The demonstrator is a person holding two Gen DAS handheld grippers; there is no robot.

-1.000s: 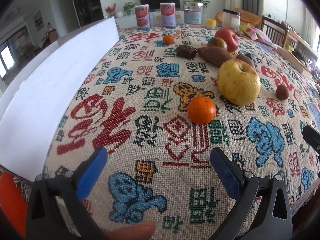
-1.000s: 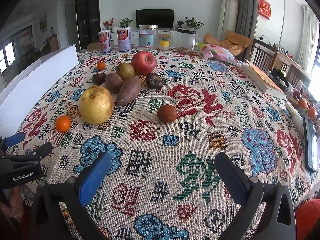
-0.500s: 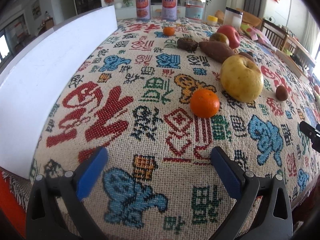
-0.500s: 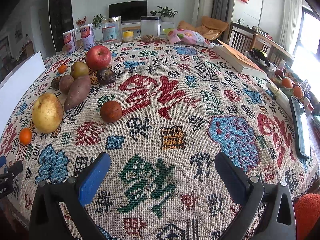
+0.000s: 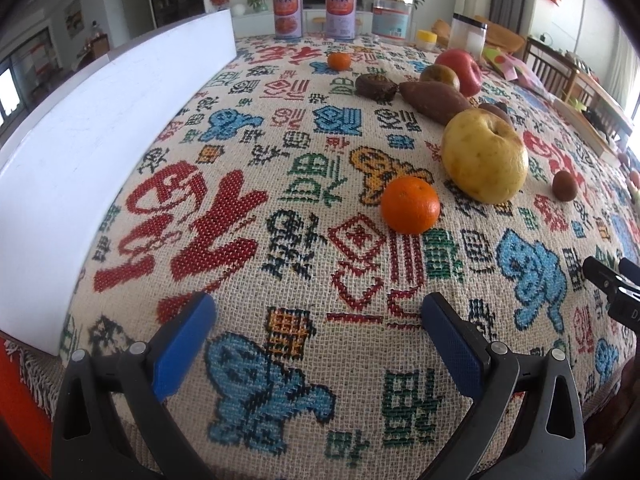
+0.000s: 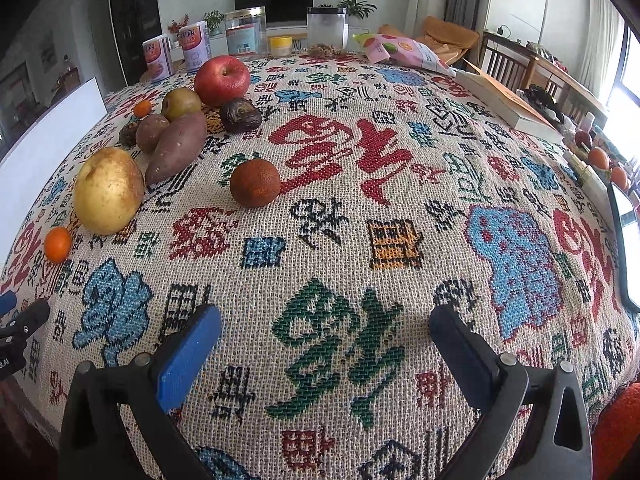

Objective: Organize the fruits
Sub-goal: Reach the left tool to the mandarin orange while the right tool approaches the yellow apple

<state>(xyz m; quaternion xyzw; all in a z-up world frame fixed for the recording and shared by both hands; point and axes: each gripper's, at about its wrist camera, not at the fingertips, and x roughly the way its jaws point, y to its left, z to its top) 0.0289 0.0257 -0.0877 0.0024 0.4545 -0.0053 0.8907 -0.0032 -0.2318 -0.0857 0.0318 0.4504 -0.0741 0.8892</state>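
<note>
Fruits lie on a patterned tablecloth. An orange mandarin sits just ahead of my open left gripper, beside a big yellow apple. Behind them lie a sweet potato, a red apple and a second small mandarin. In the right wrist view my right gripper stands open and empty above the cloth; a dark reddish-brown round fruit lies ahead of it, with the yellow apple, sweet potato and red apple further left.
A white board stands along the table's left edge. Cans, jars and a snack bag line the far edge. A book and a dark screen lie along the right side.
Both grippers have moved forward over the table, so the fruits look nearer. The right view swung right, then back toward the fruit. No fruit has moved, and both grippers stay open.
</note>
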